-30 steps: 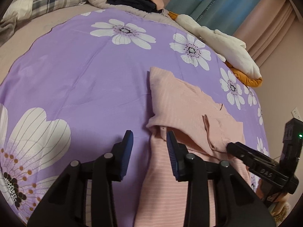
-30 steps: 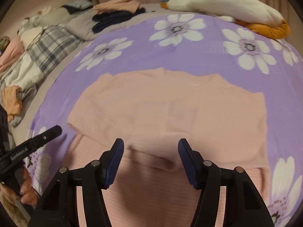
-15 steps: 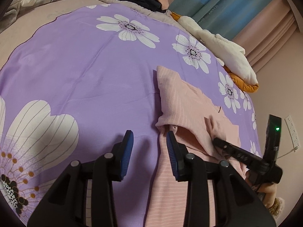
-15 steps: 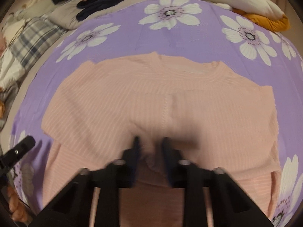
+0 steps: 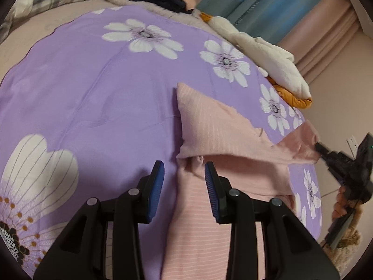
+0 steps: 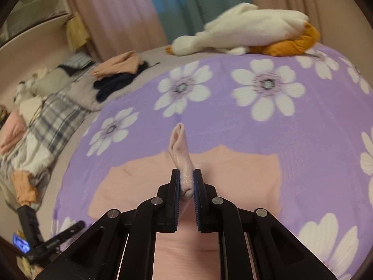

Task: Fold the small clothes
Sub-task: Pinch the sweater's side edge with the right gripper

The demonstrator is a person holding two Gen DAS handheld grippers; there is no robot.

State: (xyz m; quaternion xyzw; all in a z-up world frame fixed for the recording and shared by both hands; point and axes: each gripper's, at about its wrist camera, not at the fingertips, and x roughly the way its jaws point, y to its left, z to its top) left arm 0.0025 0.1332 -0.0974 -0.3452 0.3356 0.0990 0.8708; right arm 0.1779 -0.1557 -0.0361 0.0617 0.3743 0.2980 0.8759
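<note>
A pink striped garment [image 5: 221, 128] lies on the purple flowered bedspread [image 5: 93, 93], partly folded over itself. My right gripper [image 6: 186, 177] is shut on a pinched ridge of the pink garment [image 6: 181, 149], which stands up between the pads. In the left wrist view the right gripper [image 5: 319, 148] holds that part lifted off the bed at the far right, so the cloth stretches up toward it. My left gripper [image 5: 184, 177] hovers low over the garment's left edge. Its jaws stand apart with the bunched edge between them, and the pads do not press on it.
A white and orange plush goose [image 6: 244, 30] lies along the bed's far edge by the curtains. A pile of dark and peach clothes [image 6: 116, 74] sits at the back left, with plaid bedding [image 6: 53, 121] beyond. A hand holds the left gripper [image 6: 77, 227] at lower left.
The right gripper's jaws came together on a fold in the middle of the pink garment, then rose and drew it up and to the right. The left gripper kept its place, jaws unchanged.
</note>
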